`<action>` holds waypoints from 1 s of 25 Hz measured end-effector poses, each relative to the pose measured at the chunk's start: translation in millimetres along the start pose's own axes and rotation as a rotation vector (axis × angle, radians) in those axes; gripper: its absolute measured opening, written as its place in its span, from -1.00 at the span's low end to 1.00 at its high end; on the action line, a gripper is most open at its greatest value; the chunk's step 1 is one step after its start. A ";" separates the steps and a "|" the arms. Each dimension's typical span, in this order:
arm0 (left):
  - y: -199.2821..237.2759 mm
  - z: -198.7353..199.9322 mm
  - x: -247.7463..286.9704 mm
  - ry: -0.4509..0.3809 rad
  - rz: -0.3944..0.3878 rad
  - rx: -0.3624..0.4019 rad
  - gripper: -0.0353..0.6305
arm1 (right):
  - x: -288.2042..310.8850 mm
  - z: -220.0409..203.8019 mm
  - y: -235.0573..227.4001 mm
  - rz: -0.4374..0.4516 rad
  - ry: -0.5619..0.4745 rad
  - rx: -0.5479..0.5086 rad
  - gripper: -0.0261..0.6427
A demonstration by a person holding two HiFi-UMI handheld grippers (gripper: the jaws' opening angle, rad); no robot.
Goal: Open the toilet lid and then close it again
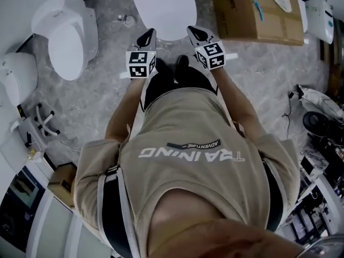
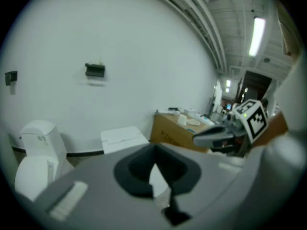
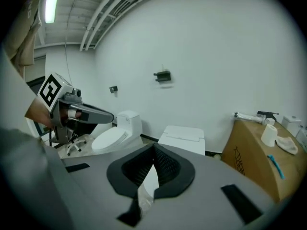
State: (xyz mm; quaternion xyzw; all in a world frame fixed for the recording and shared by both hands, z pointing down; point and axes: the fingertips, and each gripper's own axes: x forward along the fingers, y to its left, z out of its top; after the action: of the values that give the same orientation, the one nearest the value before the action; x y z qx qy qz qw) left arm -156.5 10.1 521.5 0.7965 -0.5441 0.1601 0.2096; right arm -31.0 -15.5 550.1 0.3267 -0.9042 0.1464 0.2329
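Observation:
The white toilet (image 1: 161, 4) stands straight ahead of me with its lid down. Both grippers hover side by side just short of its front rim, touching nothing. My left gripper (image 1: 149, 35) points at the lid's left part with its jaws shut and empty. My right gripper (image 1: 195, 33) points at the right part, also shut and empty. In the left gripper view the jaws (image 2: 154, 148) meet in front of the toilet's tank (image 2: 123, 138), and the right gripper (image 2: 225, 134) shows at the right. In the right gripper view the jaws (image 3: 154, 147) meet below the tank (image 3: 184, 137).
A second toilet (image 1: 64, 34) stands to the left, with another white fixture (image 1: 16, 77) further left. A cardboard box (image 1: 252, 9) with small white items on top sits to the right of the toilet. Cables and equipment crowd the right edge (image 1: 317, 117). The floor is grey stone.

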 end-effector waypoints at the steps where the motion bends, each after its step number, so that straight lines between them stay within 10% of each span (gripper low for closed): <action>1: 3.6 -9.3 8.9 0.022 0.003 -0.013 -0.88 | 8.2 -10.9 -2.8 0.010 0.031 -0.003 -0.89; 13: 28.8 -146.2 95.6 0.260 0.090 -0.104 -0.88 | 76.1 -196.8 -24.7 0.130 0.319 -0.011 -0.89; 25: 7.5 -297.9 162.2 0.460 0.036 -0.116 -0.88 | 134.9 -317.8 -30.6 0.198 0.396 0.092 -0.89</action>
State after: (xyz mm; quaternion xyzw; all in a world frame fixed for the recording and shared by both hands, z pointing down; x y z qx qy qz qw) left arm -113.7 29.4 857.5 0.7159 -0.5044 0.3093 0.3707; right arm 1.1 23.7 892.9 0.2114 -0.8608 0.2711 0.3752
